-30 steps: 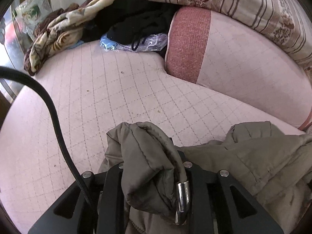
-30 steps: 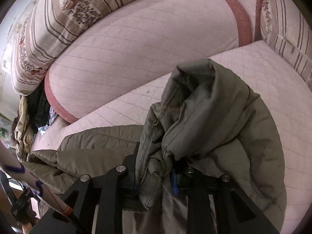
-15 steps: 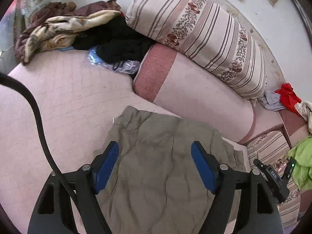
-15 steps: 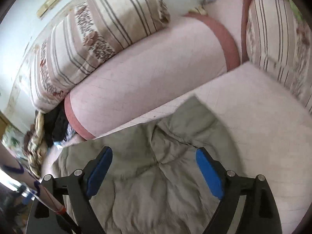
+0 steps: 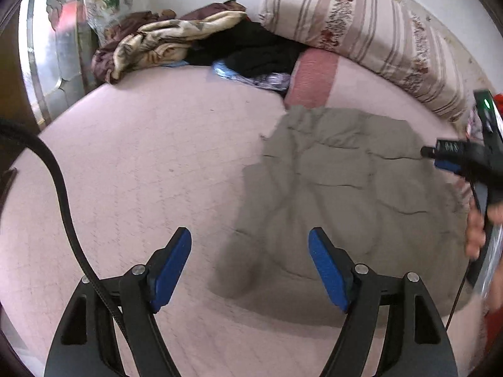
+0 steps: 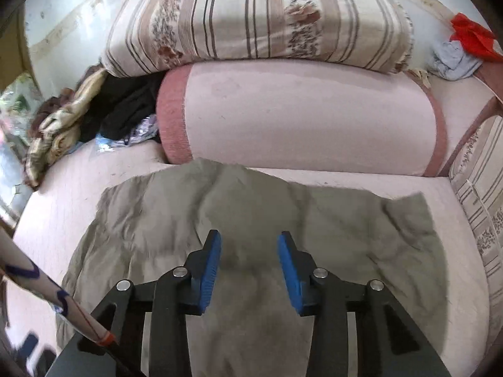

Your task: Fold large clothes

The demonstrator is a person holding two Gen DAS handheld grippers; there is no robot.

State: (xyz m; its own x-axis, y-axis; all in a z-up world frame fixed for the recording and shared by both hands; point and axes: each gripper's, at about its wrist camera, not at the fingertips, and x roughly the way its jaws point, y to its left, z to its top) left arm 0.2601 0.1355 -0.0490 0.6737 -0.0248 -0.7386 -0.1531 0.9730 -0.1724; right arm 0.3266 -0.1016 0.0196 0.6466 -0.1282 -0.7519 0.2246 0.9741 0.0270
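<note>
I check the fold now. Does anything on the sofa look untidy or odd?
The jacket lies rumpled, its far edge riding up against the bolster. Loose clothes sit heaped at the sofa's far end. Both grippers are open, above it.

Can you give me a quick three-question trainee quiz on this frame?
1. True or false: the left claw grips the olive jacket.
2. What lies under the jacket? A) pink quilted cushion B) wooden floor C) metal rack
3. Fill in: the striped pillow rests on the pink ____.

Key: 1 false, both claws hang open, nothing between the pads, the right claw having just narrowed; 2 A; 3 bolster.
</note>
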